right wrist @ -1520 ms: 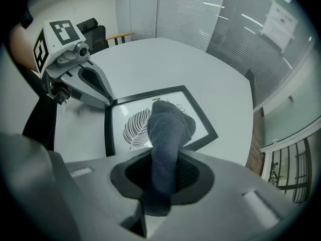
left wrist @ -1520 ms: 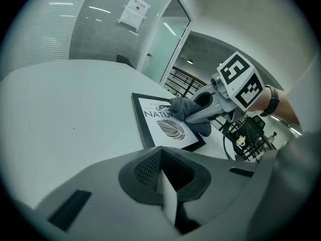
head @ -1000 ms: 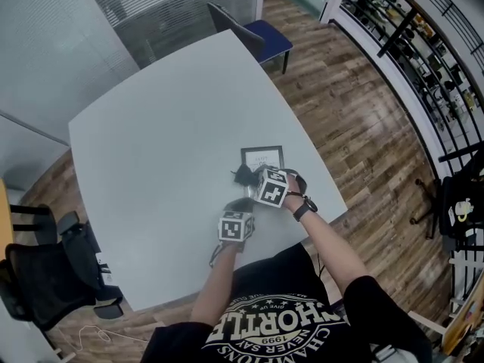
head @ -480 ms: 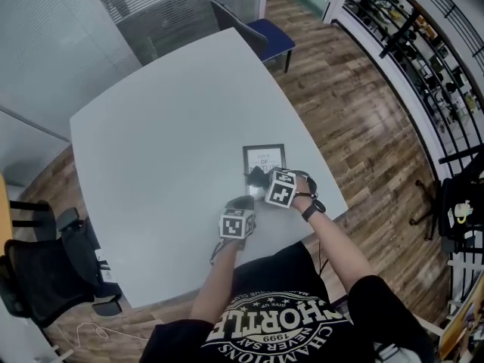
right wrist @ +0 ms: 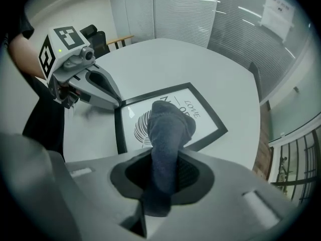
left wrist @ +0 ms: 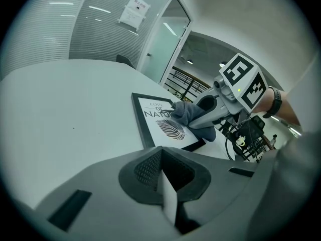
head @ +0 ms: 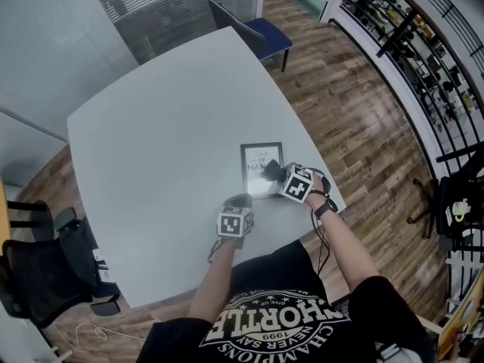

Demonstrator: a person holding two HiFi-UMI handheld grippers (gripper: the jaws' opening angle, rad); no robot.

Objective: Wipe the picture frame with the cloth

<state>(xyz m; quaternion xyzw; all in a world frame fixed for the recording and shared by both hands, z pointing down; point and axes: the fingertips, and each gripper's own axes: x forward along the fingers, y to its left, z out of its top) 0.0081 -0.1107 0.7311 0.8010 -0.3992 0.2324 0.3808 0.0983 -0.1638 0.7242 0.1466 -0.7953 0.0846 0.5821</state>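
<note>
The black-edged picture frame [head: 261, 169], a leaf print and lettering on white, lies flat near the counter's [head: 166, 127] right edge, with broad white surface stretching left and beyond. The right hand-held gripper [head: 281, 177] clamps a dark grey cloth [right wrist: 168, 127] that rests on the print. The left hand-held gripper [head: 240, 202], jaws closed on nothing, sits at the frame's near corner.

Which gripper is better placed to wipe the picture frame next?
The right gripper: its jaws are clamped on the cloth, which lies on the picture frame. The left gripper has its jaws together, empty, at the frame's near corner.
</note>
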